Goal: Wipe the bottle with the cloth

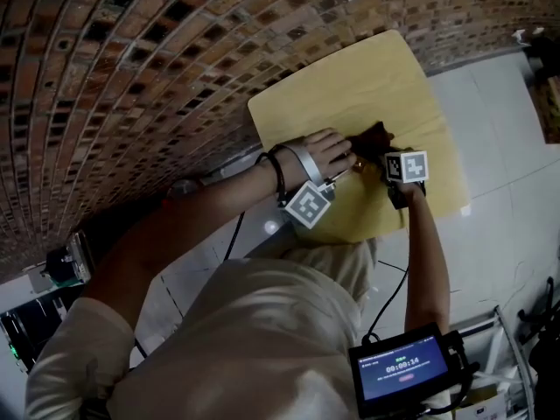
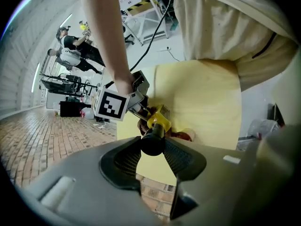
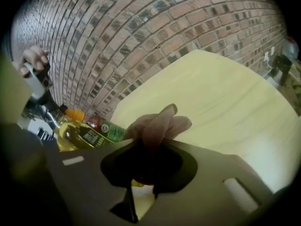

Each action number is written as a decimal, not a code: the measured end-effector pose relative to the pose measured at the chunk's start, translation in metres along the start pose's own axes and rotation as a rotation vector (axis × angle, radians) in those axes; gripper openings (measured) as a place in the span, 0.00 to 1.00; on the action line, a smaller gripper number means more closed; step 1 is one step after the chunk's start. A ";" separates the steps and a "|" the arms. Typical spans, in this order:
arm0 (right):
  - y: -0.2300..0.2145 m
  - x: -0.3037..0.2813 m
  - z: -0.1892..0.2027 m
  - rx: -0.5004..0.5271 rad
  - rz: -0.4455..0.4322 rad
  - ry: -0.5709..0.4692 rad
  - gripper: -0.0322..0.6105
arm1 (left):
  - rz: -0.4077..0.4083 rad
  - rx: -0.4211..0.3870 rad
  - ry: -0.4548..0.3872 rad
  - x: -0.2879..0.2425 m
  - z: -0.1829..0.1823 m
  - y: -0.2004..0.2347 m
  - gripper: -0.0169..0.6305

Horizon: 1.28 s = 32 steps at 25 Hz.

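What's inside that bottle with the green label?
Yellow liquid shows through the bottle. Its green label covers the middle, and the cloth hides the far end, so how full it is can't be seen.

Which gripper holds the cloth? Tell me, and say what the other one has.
The right gripper holds the cloth, bunched between its jaws. The left gripper instead clamps the bottle by its dark cap.

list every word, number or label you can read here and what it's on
"00:00:14": timer on the small screen; its smaller lines are too small to read.
Label on the bottle: print too blurred to read.
Marker cubes: black-and-white patterns, no words.
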State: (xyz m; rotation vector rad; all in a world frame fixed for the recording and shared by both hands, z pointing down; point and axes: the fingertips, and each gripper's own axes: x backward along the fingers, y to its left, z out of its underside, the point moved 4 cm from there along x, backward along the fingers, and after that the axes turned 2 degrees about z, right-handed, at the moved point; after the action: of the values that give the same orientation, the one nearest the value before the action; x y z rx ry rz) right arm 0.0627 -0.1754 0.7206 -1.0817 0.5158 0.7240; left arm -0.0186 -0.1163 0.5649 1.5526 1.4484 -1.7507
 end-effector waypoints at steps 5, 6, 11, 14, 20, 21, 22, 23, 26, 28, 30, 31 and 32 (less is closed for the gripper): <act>-0.022 0.051 0.003 -0.222 0.064 -0.291 0.16 | 0.018 0.155 0.009 -0.001 -0.008 0.006 0.29; -0.024 0.062 0.009 -0.259 0.072 -0.337 0.16 | 0.039 0.182 0.023 -0.002 -0.009 0.005 0.29; -0.008 0.077 0.037 -0.340 0.072 -0.435 0.16 | 0.133 0.342 0.107 -0.006 -0.001 0.009 0.29; 0.003 0.064 0.046 -0.335 0.069 -0.424 0.16 | 0.172 0.421 0.171 -0.013 0.010 0.013 0.29; 0.038 0.043 0.044 -0.306 0.014 -0.415 0.16 | 0.226 0.690 0.230 -0.027 0.033 0.020 0.30; 0.042 0.041 0.044 -0.305 0.007 -0.416 0.16 | 0.227 0.733 0.219 -0.028 0.036 0.022 0.30; 0.044 0.040 0.043 -0.306 -0.002 -0.418 0.16 | 0.223 0.761 0.209 -0.028 0.038 0.024 0.31; 0.046 0.040 0.043 -0.306 -0.006 -0.419 0.16 | 0.215 0.774 0.203 -0.027 0.040 0.025 0.31; 0.050 0.043 0.042 -0.297 0.000 -0.421 0.16 | 0.199 0.783 0.195 -0.021 0.044 0.023 0.34; 0.050 0.042 0.044 -0.293 -0.003 -0.424 0.16 | 0.198 0.797 0.187 -0.018 0.043 0.016 0.35; 0.049 0.040 0.045 -0.288 -0.004 -0.424 0.16 | 0.193 0.812 0.182 -0.014 0.043 0.007 0.36; 0.049 0.040 0.046 -0.287 -0.002 -0.423 0.16 | 0.190 0.823 0.181 -0.010 0.044 0.003 0.36; 0.050 0.042 0.046 -0.287 0.002 -0.422 0.16 | 0.189 0.841 0.176 -0.004 0.044 0.000 0.36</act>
State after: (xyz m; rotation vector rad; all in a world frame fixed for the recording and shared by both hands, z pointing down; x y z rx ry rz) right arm 0.0549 -0.1070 0.6794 -1.1511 0.0515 1.0185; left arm -0.0387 -0.1553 0.5626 2.1886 0.5759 -2.2842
